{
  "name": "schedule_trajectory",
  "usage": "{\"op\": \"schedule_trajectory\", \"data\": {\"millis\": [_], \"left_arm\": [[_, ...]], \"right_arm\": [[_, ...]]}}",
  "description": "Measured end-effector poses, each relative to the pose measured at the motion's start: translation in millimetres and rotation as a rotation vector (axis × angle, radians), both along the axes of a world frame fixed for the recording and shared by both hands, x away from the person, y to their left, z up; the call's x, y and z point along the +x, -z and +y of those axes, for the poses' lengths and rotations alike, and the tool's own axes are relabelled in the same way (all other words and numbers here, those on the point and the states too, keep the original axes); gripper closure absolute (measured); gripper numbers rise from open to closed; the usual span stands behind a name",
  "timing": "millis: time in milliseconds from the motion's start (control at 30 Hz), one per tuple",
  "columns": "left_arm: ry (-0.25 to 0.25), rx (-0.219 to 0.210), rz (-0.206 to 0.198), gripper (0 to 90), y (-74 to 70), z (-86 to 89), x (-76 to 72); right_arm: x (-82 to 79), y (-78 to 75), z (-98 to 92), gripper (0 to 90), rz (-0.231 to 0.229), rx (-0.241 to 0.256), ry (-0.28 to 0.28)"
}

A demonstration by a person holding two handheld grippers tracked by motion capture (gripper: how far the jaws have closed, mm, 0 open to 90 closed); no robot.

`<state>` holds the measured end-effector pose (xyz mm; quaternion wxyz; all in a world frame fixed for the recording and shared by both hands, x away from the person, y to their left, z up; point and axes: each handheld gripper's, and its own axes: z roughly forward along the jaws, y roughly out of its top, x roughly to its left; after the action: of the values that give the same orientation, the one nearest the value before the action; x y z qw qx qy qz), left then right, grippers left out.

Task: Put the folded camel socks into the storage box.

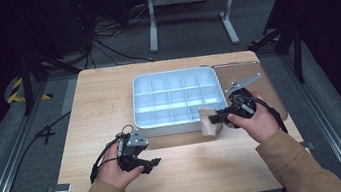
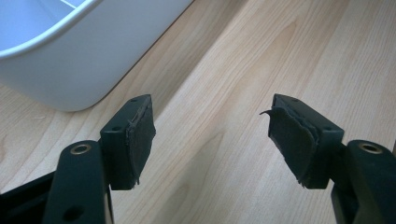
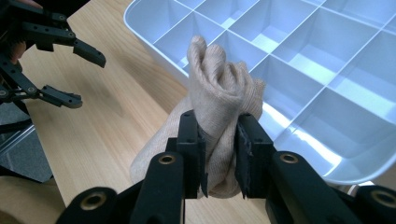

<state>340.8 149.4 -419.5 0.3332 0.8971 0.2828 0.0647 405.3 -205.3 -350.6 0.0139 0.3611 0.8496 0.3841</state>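
The right hand-held gripper (image 3: 219, 154) pinches a rolled beige sock (image 3: 219, 98) tight, just at the near edge of the white tray (image 1: 140, 92). Lift it over the rim, then drop it in one box. The left hand-held gripper (image 2: 210, 140) gapes wide, holding nothing, over the worktop (image 1: 208, 166).

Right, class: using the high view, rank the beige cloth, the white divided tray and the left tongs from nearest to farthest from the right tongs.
1. Beige cloth: clamped in the right tongs, at the tray's near right corner.
2. White divided tray: just left of and beyond them.
3. Left tongs: across the table, near edge.
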Motion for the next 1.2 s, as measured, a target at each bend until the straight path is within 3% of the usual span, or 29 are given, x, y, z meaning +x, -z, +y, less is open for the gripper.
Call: {"op": "schedule_trajectory", "data": {"millis": [233,433,800,1200], "left_arm": [[-0.005,0.003,-0.001,31.9,-0.1,1.7,0.0],[-0.013,0.001,-0.002,31.7,-0.2,3.5,1.4],[-0.049,-0.001,0.004,31.7,0.6,13.0,-1.4],[-0.068,0.000,0.001,31.6,1.0,20.5,-3.4]], "right_arm": [[13.7,-10.6,-6.9,74.0,-0.039,-0.027,0.008],[26.0,-16.2,-13.9,74.0,-0.042,-0.024,0.032],[53.6,-20.1,-11.8,74.0,-0.059,-0.127,0.058],[72.5,-6.1,-6.2,74.0,-0.044,-0.256,0.078]]}}
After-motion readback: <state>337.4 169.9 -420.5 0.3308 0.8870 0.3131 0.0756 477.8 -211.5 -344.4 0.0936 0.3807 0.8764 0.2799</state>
